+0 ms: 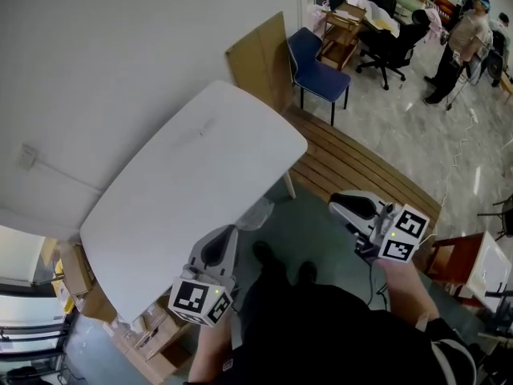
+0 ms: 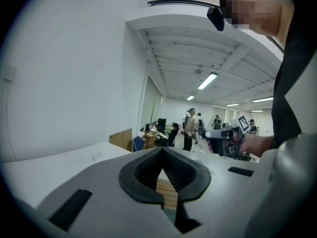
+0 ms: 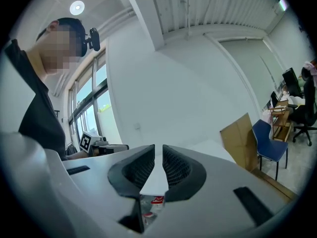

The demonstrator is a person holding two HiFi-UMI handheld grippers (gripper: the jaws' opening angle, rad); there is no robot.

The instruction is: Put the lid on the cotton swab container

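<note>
The big white rounded-corner table (image 1: 192,175) fills the middle of the head view, and its top is bare. Neither the cotton swab container nor its lid shows on it or in either gripper view, so where they are can't be told from here. Right of the table lies a brown slatted wooden platform (image 1: 353,167). Open brown cardboard boxes (image 1: 152,335) sit under the table's near-left corner.

The person stands at the table's near edge with both tools held low. The left gripper (image 1: 227,233) is clenched, its dark ribbed pads meeting at the tips with nothing between them (image 2: 162,150). The right gripper (image 1: 338,204) has its pads a narrow slit apart, also empty (image 3: 158,150).

The step in hand looks like finding the parts, since capping has not begun. To do it well, find the container and lid first, probably off the table. Spread both sets of jaws before reaching. Then take the lid lightly by its rim with one tool and steady the container with the other.
</note>
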